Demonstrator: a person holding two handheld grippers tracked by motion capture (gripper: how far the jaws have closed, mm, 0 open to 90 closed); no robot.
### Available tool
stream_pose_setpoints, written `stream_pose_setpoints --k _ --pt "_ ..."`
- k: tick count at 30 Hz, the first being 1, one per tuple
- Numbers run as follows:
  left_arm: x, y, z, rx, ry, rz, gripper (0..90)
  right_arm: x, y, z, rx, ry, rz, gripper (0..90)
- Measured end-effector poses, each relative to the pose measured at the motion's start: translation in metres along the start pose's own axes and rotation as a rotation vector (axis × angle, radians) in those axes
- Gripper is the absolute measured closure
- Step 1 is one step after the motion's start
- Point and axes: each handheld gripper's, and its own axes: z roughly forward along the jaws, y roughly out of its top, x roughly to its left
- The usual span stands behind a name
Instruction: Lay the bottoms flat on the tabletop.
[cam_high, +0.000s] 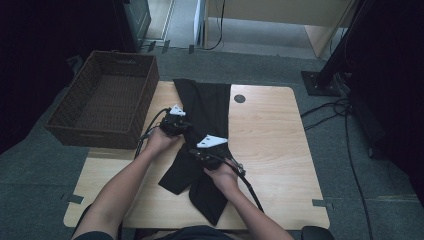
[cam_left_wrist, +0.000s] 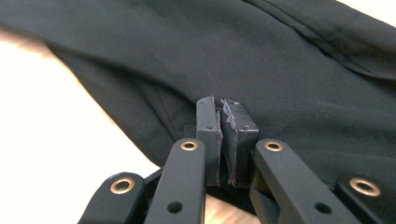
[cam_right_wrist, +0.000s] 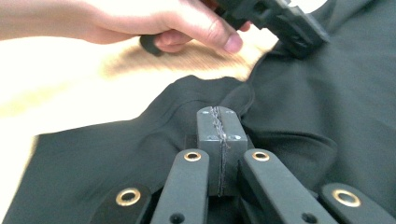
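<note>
Here, black trousers (cam_high: 207, 130) under both tools — left tool (cam_left_wrist: 222, 112), right tool (cam_right_wrist: 219, 119).

Dim room, overexposed tabletop, perhaps slight blur

A: Where does the high view sit?

B: Above the person's side of the bench (cam_high: 280, 125), looking forward and down, far enough back to take in the basket (cam_high: 107, 95) and the floor beyond.

A: And the two gripper views?

B: Each rides on its gripper, low and very near, facing along its jaws onto the black garment (cam_left_wrist: 261, 60).

A: What do they share?

B: That garment; the right gripper view also catches the left gripper (cam_right_wrist: 280, 23) farther off.
</note>
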Motion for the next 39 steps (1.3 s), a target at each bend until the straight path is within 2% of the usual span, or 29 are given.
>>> stream_pose_setpoints --k 2,4,8,13,16,17,19,21,25,28,32,35,39 --pt "0.003 0.000 0.000 -0.003 0.021 -0.020 85.5 0.000 -0.006 -0.023 -0.002 -0.002 -0.008 90.0" --pt "0.005 -0.001 -0.001 -0.006 0.024 -0.040 85.4 0.000 -0.015 -0.043 0.004 -0.009 -0.019 90.0" --pt "0.004 0.000 -0.001 -0.002 0.033 -0.029 85.5 -0.003 -0.042 -0.074 0.037 -0.024 0.006 90.0" --pt "0.005 0.000 -0.001 -0.003 0.039 -0.031 85.5 -0.005 -0.072 -0.092 0.091 -0.042 0.031 89.3" --pt "0.004 0.000 -0.001 -0.003 0.039 -0.034 85.5 -0.009 -0.081 -0.098 0.100 -0.040 0.059 82.5" --pt "0.004 0.000 -0.001 -0.002 0.040 -0.035 85.4 -0.011 -0.080 -0.101 0.085 -0.042 0.070 76.7" --pt "0.004 0.000 -0.001 -0.003 0.042 -0.037 85.2 -0.016 -0.074 -0.105 0.019 -0.036 0.091 74.5" --pt "0.003 0.000 -0.001 -0.003 0.044 -0.036 84.9 -0.020 -0.063 -0.106 -0.018 -0.053 0.087 75.7" --pt "0.004 0.000 -0.001 -0.003 0.043 -0.039 84.9 -0.031 -0.048 -0.091 -0.016 -0.081 0.068 80.8" --pt "0.003 0.000 0.000 -0.006 0.043 -0.040 84.9 -0.039 -0.045 -0.071 0.009 -0.074 0.097 84.0" --pt "0.003 0.000 0.000 -0.012 0.048 -0.041 84.9 -0.038 -0.048 -0.051 0.054 -0.079 0.081 85.7" --pt "0.003 0.000 0.000 -0.013 0.047 -0.044 84.9 -0.034 -0.055 -0.050 0.070 -0.068 0.082 85.7" --pt "0.002 0.000 0.000 -0.007 0.049 -0.041 84.0 -0.021 -0.069 -0.064 0.060 -0.049 0.075 77.8"
